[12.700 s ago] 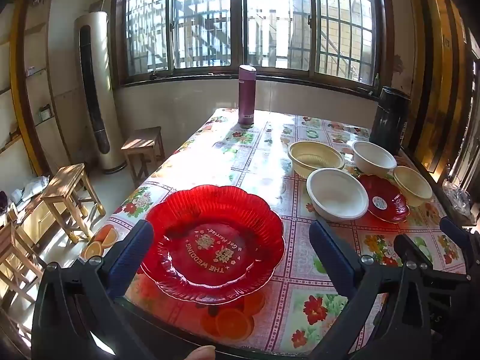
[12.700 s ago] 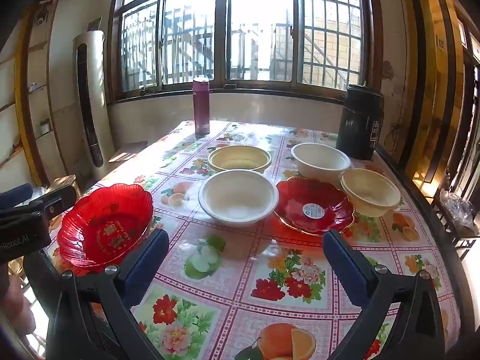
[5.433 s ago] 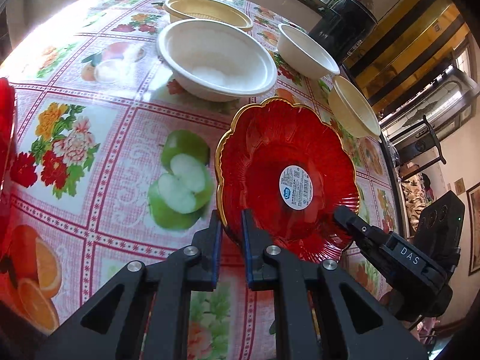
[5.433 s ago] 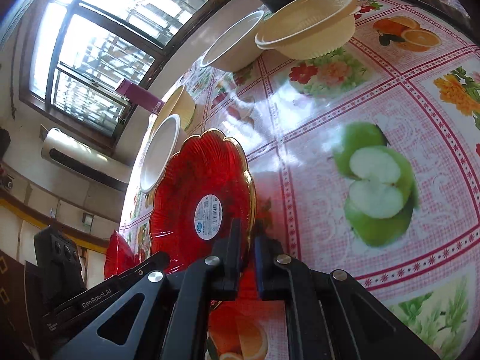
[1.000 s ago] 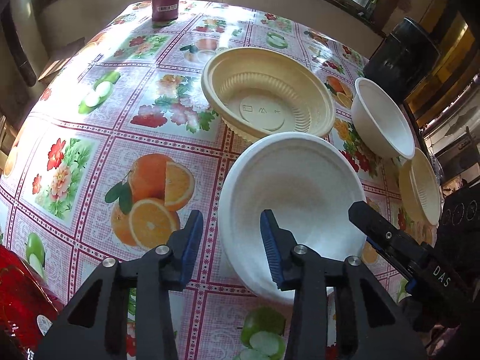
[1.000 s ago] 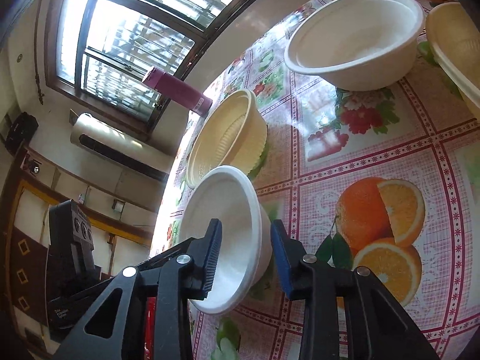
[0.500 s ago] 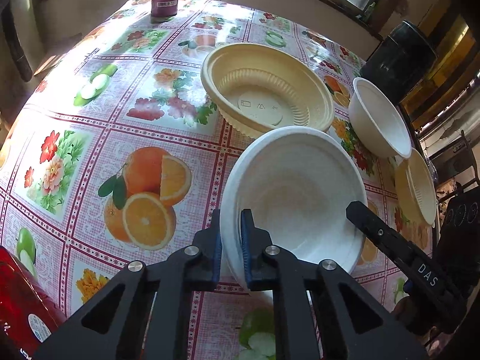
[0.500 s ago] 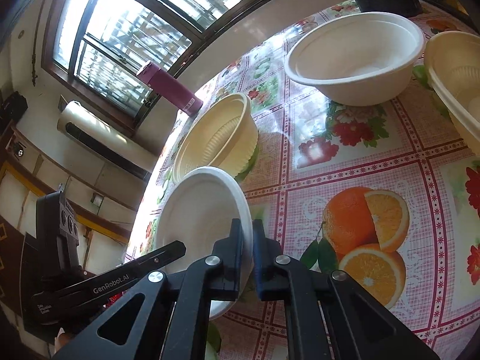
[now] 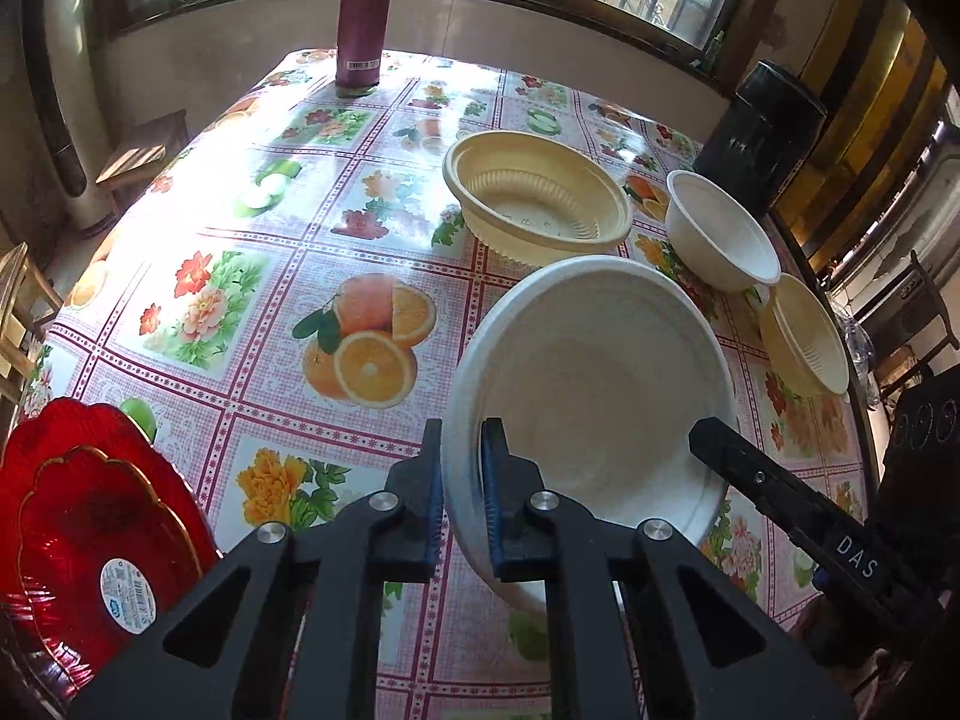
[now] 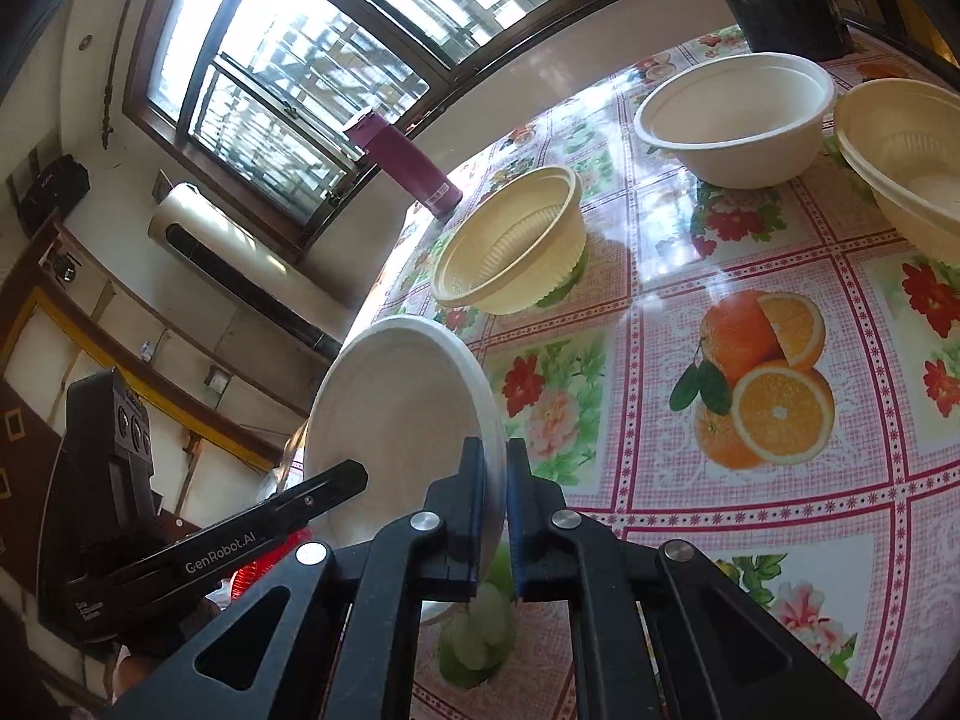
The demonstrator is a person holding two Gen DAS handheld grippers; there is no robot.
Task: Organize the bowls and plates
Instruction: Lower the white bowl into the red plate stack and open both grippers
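Note:
A wide white bowl (image 9: 600,384) hangs above the flowered tablecloth, held from both sides. My left gripper (image 9: 461,450) is shut on its near-left rim. My right gripper (image 10: 494,468) is shut on the opposite rim of the same white bowl (image 10: 396,408); its black finger shows as the right gripper (image 9: 744,468) in the left wrist view. A ribbed yellow bowl (image 9: 537,198) sits behind it. A smaller white bowl (image 9: 720,240) and a second yellow bowl (image 9: 804,336) stand at the right. Two red scalloped plates (image 9: 90,516) lie stacked at the lower left.
A maroon flask (image 9: 363,12) stands at the table's far end by the window. A black canister (image 9: 759,138) sits at the far right corner. Wooden stools (image 9: 138,150) stand on the floor to the left. The table edge (image 9: 840,312) runs close behind the right bowls.
Both grippers closed on the white bowl's rim and lifted it off the cloth. The bowl has moved toward me and left, away from the yellow bowl; the red plates have come into view.

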